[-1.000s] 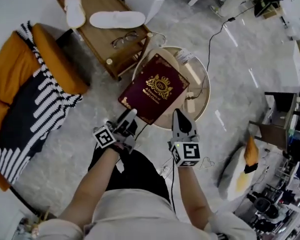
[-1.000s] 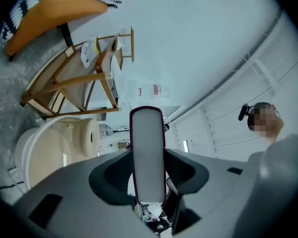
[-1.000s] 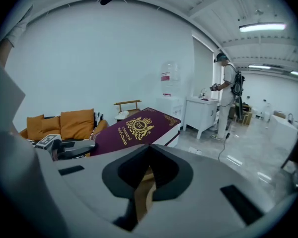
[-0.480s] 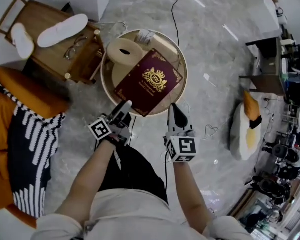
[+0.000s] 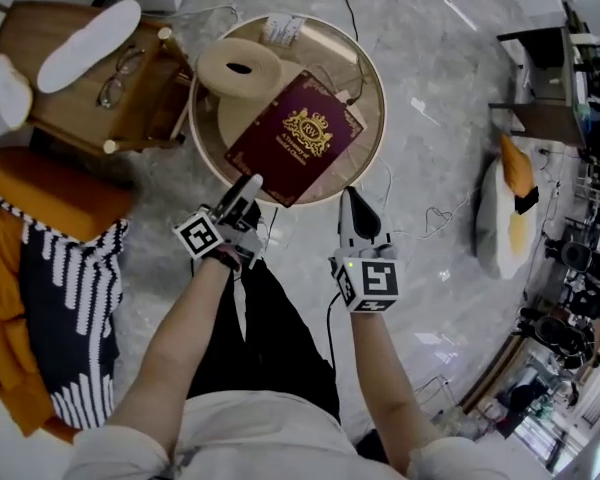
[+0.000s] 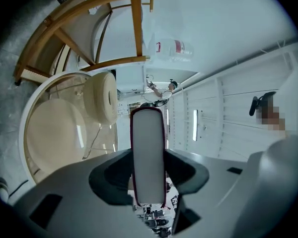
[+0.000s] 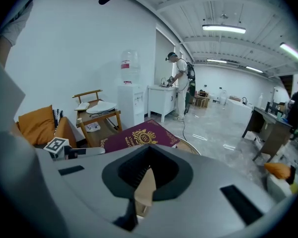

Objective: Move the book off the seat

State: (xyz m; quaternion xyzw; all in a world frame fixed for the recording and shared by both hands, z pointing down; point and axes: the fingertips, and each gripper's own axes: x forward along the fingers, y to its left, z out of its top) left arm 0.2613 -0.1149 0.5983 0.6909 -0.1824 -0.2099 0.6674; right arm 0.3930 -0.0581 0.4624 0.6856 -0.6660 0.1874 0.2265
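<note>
Currently the maroon book (image 5: 295,136) is held by its near edge in the left gripper (image 5: 245,193), with the jaws clamped on the cover and white page block. It is seen tilted over the round wooden table (image 5: 372,78), overhanging the near rim; whether it rests on the table cannot be told. It is kept well apart from the orange armchair (image 5: 40,193) at the left. A cream roll (image 5: 238,66) is seen on the table just beyond the book. The right gripper (image 5: 350,206) is held beside the table's near rim, apart from the book, jaws drawn together. Only a thin tan sliver is seen in its slit, not identifiable.
</note>
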